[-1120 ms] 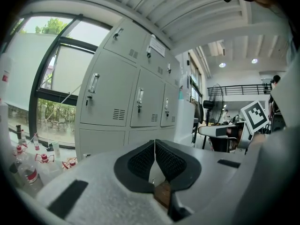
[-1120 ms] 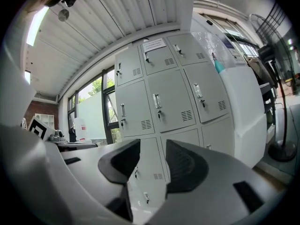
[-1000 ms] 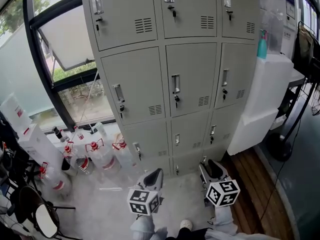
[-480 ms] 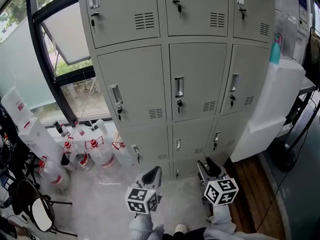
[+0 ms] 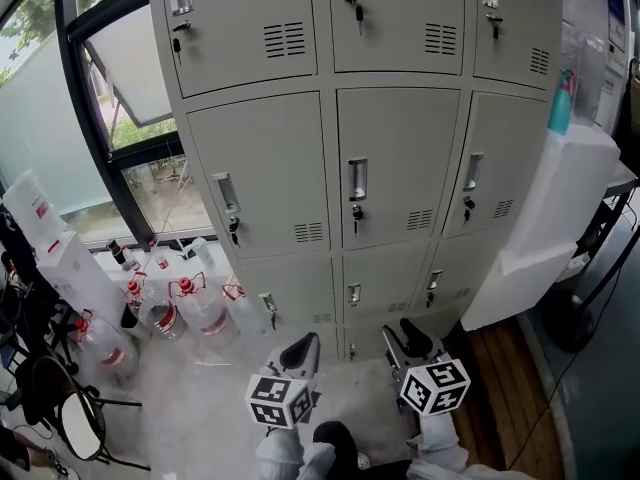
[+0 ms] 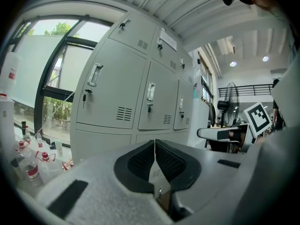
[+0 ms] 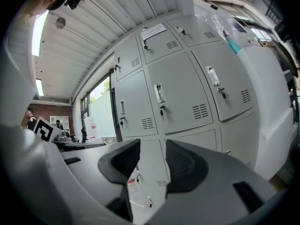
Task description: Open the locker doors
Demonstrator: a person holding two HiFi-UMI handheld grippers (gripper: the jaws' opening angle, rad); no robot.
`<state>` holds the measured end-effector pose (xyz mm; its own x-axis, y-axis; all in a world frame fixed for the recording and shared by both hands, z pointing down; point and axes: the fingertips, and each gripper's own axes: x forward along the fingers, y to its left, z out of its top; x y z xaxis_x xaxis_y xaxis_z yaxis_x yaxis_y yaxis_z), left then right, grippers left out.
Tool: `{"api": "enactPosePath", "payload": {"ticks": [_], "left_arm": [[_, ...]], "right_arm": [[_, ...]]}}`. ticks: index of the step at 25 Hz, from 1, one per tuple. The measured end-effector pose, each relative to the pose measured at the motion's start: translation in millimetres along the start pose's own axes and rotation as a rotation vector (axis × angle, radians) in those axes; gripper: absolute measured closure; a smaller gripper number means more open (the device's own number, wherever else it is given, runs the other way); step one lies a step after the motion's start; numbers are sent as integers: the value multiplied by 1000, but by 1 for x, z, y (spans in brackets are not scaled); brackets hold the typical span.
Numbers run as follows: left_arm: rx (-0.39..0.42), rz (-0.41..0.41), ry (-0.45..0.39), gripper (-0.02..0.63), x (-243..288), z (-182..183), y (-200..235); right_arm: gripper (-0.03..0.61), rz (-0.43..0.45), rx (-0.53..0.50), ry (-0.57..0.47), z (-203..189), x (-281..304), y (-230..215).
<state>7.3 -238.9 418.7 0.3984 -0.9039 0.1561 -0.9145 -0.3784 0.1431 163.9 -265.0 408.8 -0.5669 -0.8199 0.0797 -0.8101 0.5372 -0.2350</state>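
Currently: locker doors [image 5: 395,183] all shut

Every visible door of the grey bank sits flush and closed, with keys [image 5: 356,216] hanging in several locks. The left tool [image 5: 303,352] hovers low before the bottom row, jaws pressed together on nothing. The right tool [image 5: 410,338], just beside it, has its jaws parted and empty. Red-capped water jugs [image 5: 195,303] stand on the floor [image 5: 220,398] left of the lockers.

Head view steeply down, both gripper views low, upward, all on lockers [image 5: 400,168].
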Motion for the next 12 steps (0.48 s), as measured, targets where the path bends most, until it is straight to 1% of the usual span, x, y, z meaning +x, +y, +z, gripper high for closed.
{"api": "enactPosePath", "payload": {"ticks": [3,7,12], "left_arm": [[3,-16,-2,601,11,3,-1],[19,-34,2,601,30,9,1],[54,-46,-17,601,53,31,8]], "right_arm": [[425,25,-20,0,5,9,4],[425,36,-47,-3,14,24,1],[425,47,-66,-36,41,46,-7]]}}
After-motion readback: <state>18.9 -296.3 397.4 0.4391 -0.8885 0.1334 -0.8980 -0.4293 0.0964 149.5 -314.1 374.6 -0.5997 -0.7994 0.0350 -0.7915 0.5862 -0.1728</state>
